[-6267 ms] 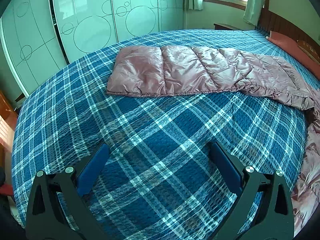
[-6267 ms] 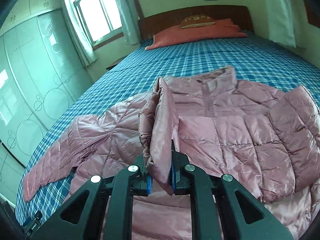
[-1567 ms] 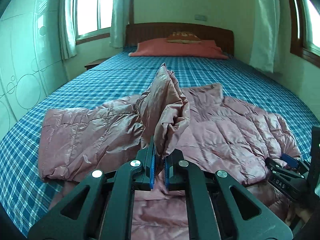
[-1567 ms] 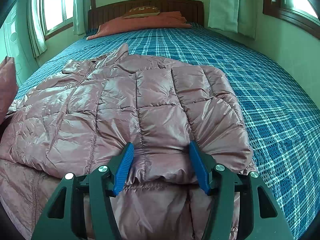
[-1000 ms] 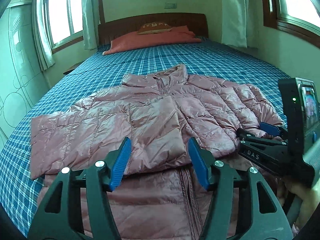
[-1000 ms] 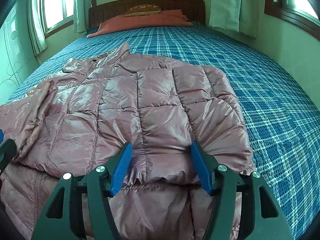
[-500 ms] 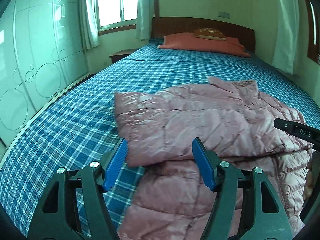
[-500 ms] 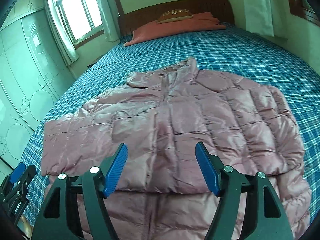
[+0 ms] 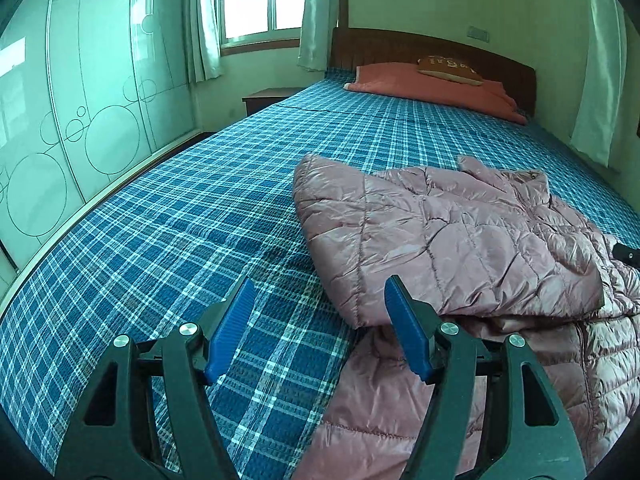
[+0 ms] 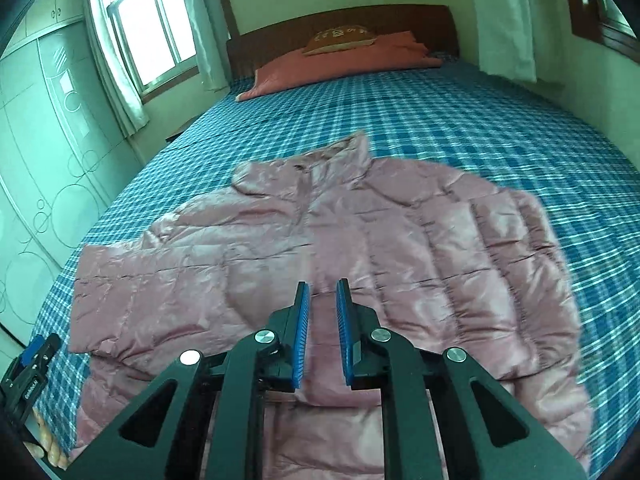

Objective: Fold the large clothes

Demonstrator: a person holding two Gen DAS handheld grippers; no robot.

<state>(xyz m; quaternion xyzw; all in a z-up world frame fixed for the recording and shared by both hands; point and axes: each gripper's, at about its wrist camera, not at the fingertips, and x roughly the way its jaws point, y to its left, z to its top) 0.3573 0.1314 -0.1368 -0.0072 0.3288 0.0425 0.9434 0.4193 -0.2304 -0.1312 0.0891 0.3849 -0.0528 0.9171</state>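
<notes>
A pink quilted down jacket (image 10: 360, 248) lies flat on the blue plaid bed (image 10: 460, 120), collar toward the headboard, both sleeves folded in across the body. In the left wrist view the jacket (image 9: 460, 236) lies to the right, its folded left sleeve edge nearest. My left gripper (image 9: 320, 320) is open and empty, low over the bed beside the jacket's left edge; it also shows at the right wrist view's lower left (image 10: 28, 372). My right gripper (image 10: 322, 328) hovers above the jacket's lower middle, jaws narrowed to a small gap, holding nothing.
A red pillow (image 10: 340, 60) and a small brown cushion (image 10: 340, 38) lie at the wooden headboard (image 10: 400, 20). A glass-door wardrobe (image 9: 60, 120) runs along the bed's left side. A nightstand (image 9: 268, 100) stands by the window.
My left gripper has swung further left off the jacket to its left edge. My right gripper has risen over the jacket's middle and its jaws have narrowed from wide open.
</notes>
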